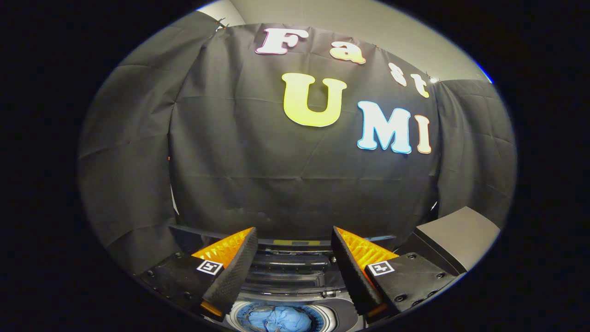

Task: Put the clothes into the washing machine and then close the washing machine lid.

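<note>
With the crumpled blue clothes (276,319) already in the round drum at bottom centre, the empty, spread gripper (294,240) probably needed to hook the folded dark lid (290,272) ahead and pull it down evenly.

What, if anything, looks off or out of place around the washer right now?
Nothing stands out. The blue clothes lie bunched inside the washing machine drum, none draped over its rim. The lid is folded up behind the opening, not yet closed. The tongs hang open above, holding nothing.
</note>
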Motion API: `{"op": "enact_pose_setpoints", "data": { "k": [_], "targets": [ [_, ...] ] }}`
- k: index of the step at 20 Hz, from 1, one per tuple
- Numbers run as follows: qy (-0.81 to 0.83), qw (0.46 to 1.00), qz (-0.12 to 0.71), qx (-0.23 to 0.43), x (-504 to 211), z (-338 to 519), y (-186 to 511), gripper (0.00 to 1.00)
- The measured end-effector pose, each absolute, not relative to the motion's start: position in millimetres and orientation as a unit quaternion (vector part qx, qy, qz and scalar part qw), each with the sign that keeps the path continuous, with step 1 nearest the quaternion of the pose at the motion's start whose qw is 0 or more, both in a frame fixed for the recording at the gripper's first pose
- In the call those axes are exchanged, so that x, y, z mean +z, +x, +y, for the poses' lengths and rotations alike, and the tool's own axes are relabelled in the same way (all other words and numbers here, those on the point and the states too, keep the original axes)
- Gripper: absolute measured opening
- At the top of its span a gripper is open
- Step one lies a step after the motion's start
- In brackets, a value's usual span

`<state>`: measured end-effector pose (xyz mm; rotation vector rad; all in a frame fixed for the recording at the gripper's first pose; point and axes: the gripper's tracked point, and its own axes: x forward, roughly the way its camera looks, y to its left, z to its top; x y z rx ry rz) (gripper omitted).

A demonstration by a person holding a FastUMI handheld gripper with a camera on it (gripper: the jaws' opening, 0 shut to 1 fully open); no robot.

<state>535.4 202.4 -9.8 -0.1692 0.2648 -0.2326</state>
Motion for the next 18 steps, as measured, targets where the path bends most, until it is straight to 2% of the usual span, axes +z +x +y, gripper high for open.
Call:
{"op": "enact_pose_setpoints", "data": {
  "k": [10,18],
  "targets": [
    [-0.075,0.975,0.180,-0.108,-31.2,191.9,583.5,0.98],
    [-0.050,0.977,0.182,-0.098,-38.2,195.1,576.8,0.97]
  ]
}}
